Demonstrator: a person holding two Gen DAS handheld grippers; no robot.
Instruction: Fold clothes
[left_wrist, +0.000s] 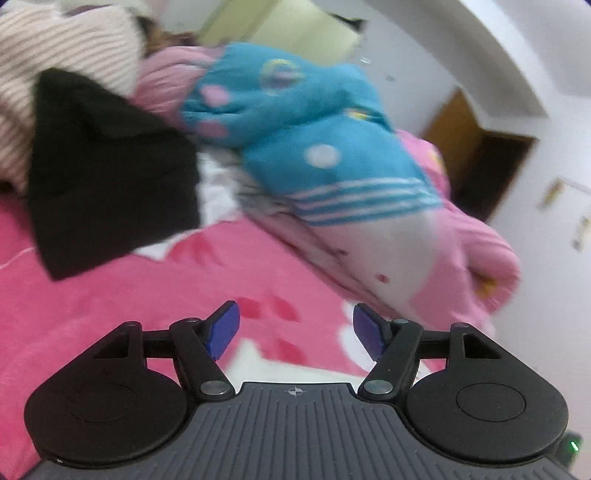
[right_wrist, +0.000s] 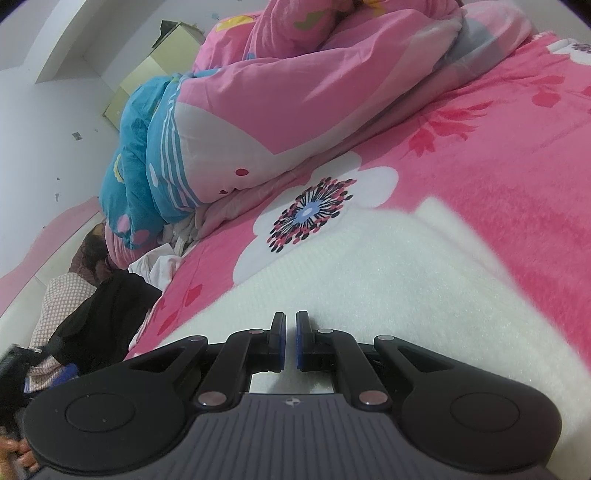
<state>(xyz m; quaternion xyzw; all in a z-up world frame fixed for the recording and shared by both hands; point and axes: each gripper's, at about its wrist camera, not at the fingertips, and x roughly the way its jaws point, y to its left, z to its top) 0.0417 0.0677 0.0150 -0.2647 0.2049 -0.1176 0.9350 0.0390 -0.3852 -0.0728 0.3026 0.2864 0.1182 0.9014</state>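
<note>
A pink flowered blanket (right_wrist: 498, 155) covers the bed, with one rolled pink and blue quilt (right_wrist: 229, 122) lying far ahead of both grippers. Only the right view shows the white garment (right_wrist: 388, 273): it lies flat just ahead of and under the fingers, its long side running ahead and to the right. Only the left view shows clearly one black cloth (left_wrist: 110, 173) ahead on the left and one striped cloth (left_wrist: 70, 66) behind it. The left gripper (left_wrist: 295, 332) stands wide apart and empty. The right gripper (right_wrist: 290, 341) is closed; whether it pinches the garment I cannot tell.
</note>
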